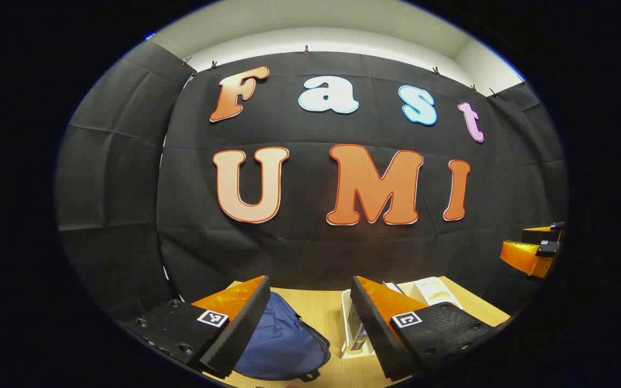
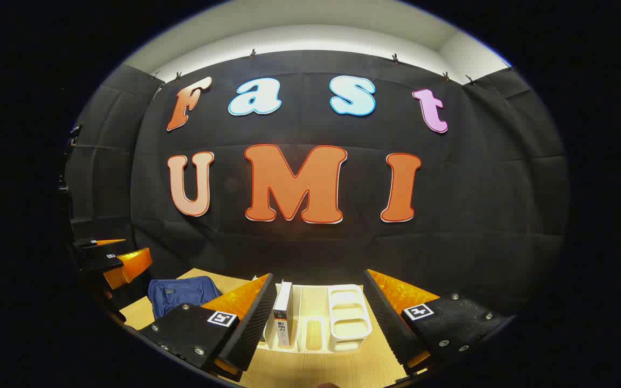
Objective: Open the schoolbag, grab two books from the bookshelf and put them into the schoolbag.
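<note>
Both my left gripper [image 1: 310, 318] and right gripper [image 2: 321, 318] are spread apart, holding nothing. The schoolbag [image 1: 281, 345] sits near-left, soft and floppy, so I'd pinch the zipper. The book [image 2: 283, 320] stands stiff in the bookshelf [image 2: 349, 318]; grab its spine.

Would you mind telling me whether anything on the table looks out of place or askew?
Nothing stands out. The blue schoolbag lies on the table, beside the white bookshelf where a book stands upright. Both grippers, left and right, are open above them.
</note>
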### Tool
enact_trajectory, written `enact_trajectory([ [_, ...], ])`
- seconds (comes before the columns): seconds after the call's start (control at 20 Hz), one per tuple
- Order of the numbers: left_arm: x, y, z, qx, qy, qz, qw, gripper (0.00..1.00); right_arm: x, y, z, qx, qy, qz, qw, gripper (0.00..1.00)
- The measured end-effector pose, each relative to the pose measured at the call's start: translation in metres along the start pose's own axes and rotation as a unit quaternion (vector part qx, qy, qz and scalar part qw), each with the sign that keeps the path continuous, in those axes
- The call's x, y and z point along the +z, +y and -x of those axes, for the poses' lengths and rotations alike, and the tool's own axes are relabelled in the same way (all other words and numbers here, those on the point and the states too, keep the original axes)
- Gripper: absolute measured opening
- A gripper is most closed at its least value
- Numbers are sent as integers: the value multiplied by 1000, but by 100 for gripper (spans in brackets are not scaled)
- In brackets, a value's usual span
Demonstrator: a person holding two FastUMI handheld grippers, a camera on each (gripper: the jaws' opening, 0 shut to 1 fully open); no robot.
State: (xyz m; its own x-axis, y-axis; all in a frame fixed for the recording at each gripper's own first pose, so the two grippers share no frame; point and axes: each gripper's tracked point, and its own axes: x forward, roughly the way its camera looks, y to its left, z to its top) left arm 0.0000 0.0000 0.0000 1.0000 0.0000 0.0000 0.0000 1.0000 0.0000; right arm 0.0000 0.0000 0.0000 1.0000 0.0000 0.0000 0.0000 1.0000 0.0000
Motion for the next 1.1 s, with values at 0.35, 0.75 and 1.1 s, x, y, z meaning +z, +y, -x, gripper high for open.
enact_trajectory([
  [0.35,0,-4,3,-8,2,-1,1000,94,-3,-3,2,-2,3,-1,1000,96],
  [0.75,0,-6,4,-7,-3,-5,1000,93,-2,-6,8,-7,2,-2,1000,96],
  [1.1,0,-3,8,-6,-3,-5,1000,94,-5,-11,12,-11,6,-5,1000,96],
])
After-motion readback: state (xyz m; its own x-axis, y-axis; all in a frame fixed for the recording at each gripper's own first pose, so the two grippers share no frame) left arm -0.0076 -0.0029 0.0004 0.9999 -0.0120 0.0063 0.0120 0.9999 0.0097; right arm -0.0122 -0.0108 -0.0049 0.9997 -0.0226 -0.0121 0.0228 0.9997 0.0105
